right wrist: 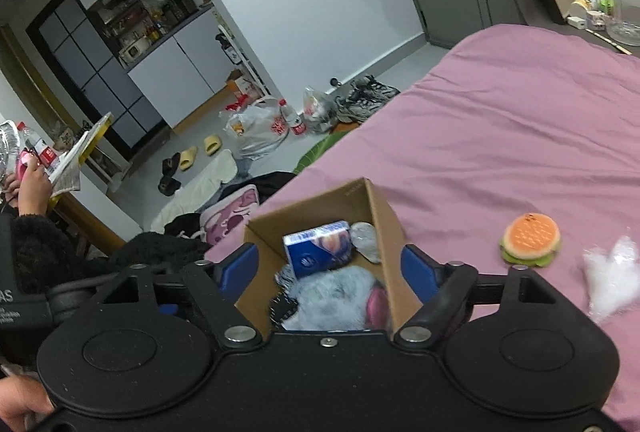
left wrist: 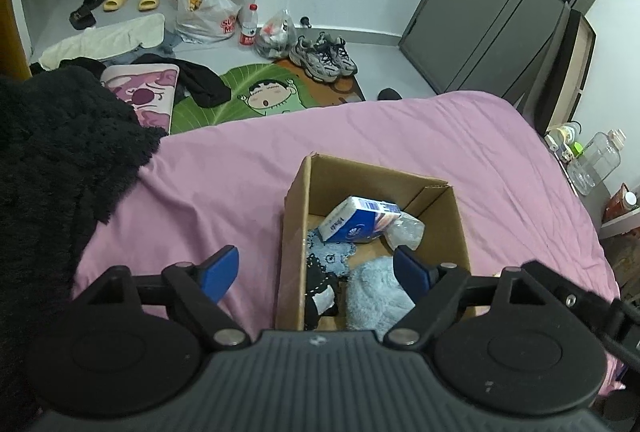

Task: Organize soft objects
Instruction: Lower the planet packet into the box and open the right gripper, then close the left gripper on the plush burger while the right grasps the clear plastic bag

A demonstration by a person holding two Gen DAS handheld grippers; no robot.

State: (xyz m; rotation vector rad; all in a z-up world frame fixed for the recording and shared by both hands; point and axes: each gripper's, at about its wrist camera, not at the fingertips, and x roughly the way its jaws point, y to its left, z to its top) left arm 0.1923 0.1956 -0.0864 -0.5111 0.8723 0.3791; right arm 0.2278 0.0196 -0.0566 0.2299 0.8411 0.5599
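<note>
Left wrist view: the left gripper (left wrist: 316, 272) hangs over the cardboard box (left wrist: 294, 232) on the pink bed (left wrist: 240, 172), jaws wide and empty. Inside lie a blue tissue pack (left wrist: 356, 222) toward 12 o'clock, a fluffy light-blue cloth (left wrist: 376, 296) and a black-and-white item (left wrist: 320, 292) at 6. Right wrist view: the right gripper (right wrist: 330, 268) hovers over the same box, jaws wide and empty; a burger toy (right wrist: 529, 239) and clear plastic wrap (right wrist: 610, 282) lie on the bed at 3 o'clock.
</note>
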